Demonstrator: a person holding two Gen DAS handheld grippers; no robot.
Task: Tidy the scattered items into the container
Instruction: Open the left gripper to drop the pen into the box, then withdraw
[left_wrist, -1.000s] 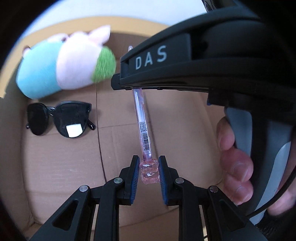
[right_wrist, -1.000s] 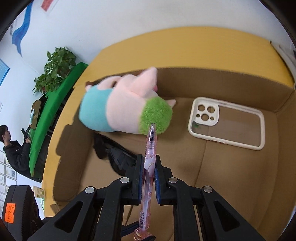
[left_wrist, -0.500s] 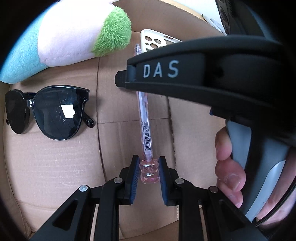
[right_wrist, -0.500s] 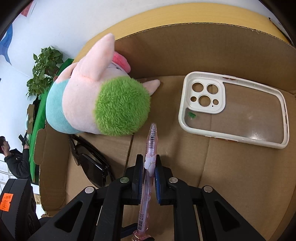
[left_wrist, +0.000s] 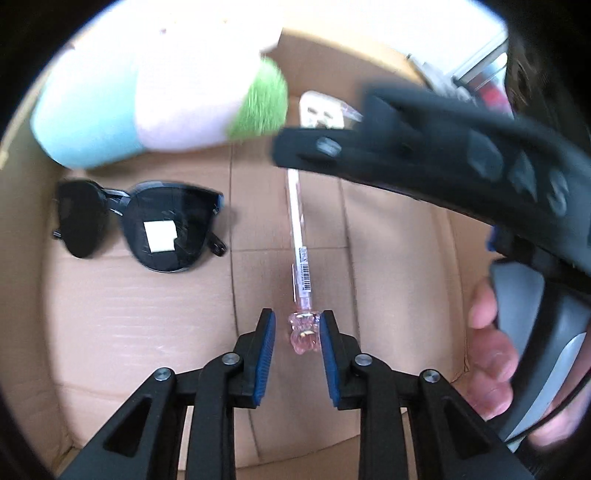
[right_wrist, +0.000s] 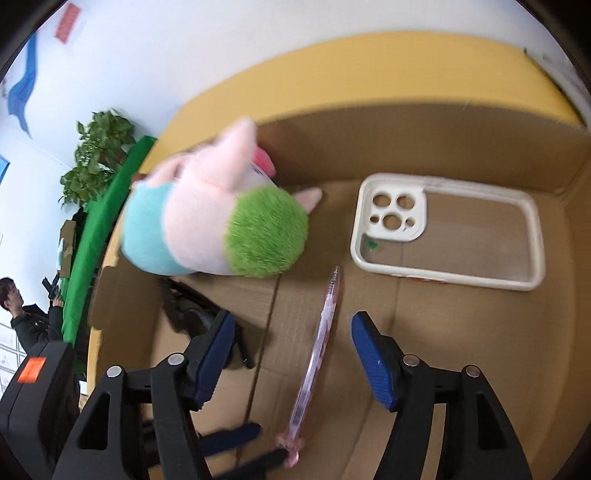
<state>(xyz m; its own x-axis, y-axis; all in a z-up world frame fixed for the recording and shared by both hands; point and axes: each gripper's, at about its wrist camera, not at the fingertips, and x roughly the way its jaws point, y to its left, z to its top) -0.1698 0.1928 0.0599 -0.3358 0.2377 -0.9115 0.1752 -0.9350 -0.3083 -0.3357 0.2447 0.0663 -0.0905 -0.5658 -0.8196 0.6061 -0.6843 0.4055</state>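
Brown cardboard box (right_wrist: 461, 354) fills both views, with a yellow worktop (right_wrist: 332, 74) showing behind it in the right wrist view only. Pink pen (left_wrist: 300, 258) lies along the box floor between the two tools. Left hand-held gripper (left_wrist: 297, 349) has its jaws opening, blue pads just off the pen's knobby pink end (small gaps both sides, no squeeze visible). Right hand-held gripper (right_wrist: 291, 354) is opening too, jaws wide apart, the pen (right_wrist: 317, 350) running slantwise through the gap and touching neither pad.

Left wrist view only: sunglasses (left_wrist: 147, 225) seen whole, flat on the box floor left of the pen, white sticker on one lens; barcode label on the pen barrel; the right tool's black body crossing the upper right, with the person's fingers (left_wrist: 491, 343) wrapped on its grey handle.

Right wrist view only: phone case (right_wrist: 454, 236) seen whole, white rim, lying flat at the far right of the box, apart from the pen tip; potted plant (right_wrist: 96, 155), green board and a person at the far left edge. Sunglasses here are mostly hidden behind the left-side finger.

Plush toy (right_wrist: 218, 229) (pink, teal, green tuft) sits in the far left of the box, blurred in both views.
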